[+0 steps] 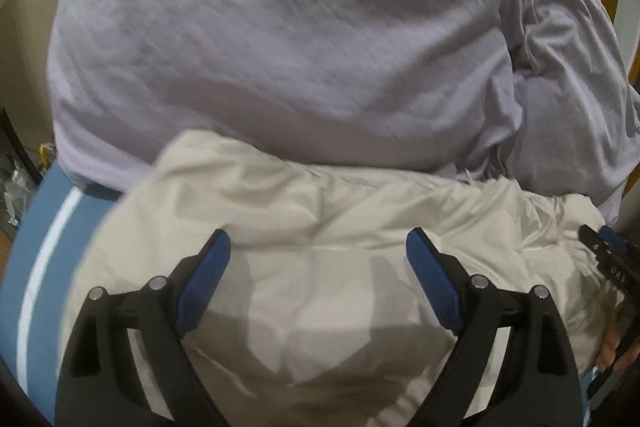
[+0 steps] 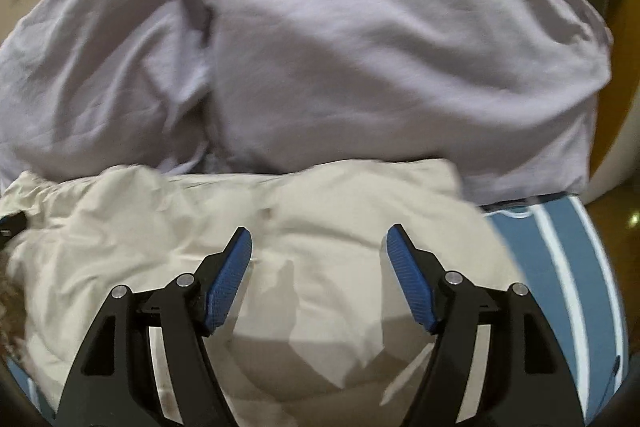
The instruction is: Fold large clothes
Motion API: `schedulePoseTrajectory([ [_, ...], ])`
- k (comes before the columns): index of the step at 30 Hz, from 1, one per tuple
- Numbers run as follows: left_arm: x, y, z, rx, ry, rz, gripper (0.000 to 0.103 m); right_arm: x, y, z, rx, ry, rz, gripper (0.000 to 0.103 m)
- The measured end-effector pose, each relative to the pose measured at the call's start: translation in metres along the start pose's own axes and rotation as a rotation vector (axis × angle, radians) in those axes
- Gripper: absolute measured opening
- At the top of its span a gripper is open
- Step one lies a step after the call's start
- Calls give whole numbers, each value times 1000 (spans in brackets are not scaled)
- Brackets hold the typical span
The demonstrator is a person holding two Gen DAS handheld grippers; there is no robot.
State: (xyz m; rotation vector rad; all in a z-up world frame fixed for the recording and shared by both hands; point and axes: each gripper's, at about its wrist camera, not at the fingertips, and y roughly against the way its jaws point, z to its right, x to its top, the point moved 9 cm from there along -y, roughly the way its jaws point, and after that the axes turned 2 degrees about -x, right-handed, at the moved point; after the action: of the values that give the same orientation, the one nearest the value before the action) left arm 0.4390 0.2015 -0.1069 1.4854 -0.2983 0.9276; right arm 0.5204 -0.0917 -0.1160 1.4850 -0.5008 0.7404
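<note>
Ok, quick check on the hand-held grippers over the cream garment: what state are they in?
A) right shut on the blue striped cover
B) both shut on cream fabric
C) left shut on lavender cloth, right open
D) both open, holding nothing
D: the left hand-held gripper and right hand-held gripper both show blue pads spread wide apart, with the cream garment lying unpinched in the gap.

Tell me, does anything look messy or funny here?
Yes. The cream jacket lies crumpled, not flat, and the lavender bedding behind it is bunched into a lumpy heap. Both the left gripper and the right gripper are open, holding nothing.
</note>
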Motion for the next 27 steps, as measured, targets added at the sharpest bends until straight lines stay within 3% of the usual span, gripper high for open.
schedulePoseTrajectory([
  [9,-8,-28,-29,108,-6,-36,89,-14,-40,24,-61,-32,-39,73],
  [27,-21,-60,-38,95,21,-32,94,-29,-60,37,-59,-45,-31,80],
])
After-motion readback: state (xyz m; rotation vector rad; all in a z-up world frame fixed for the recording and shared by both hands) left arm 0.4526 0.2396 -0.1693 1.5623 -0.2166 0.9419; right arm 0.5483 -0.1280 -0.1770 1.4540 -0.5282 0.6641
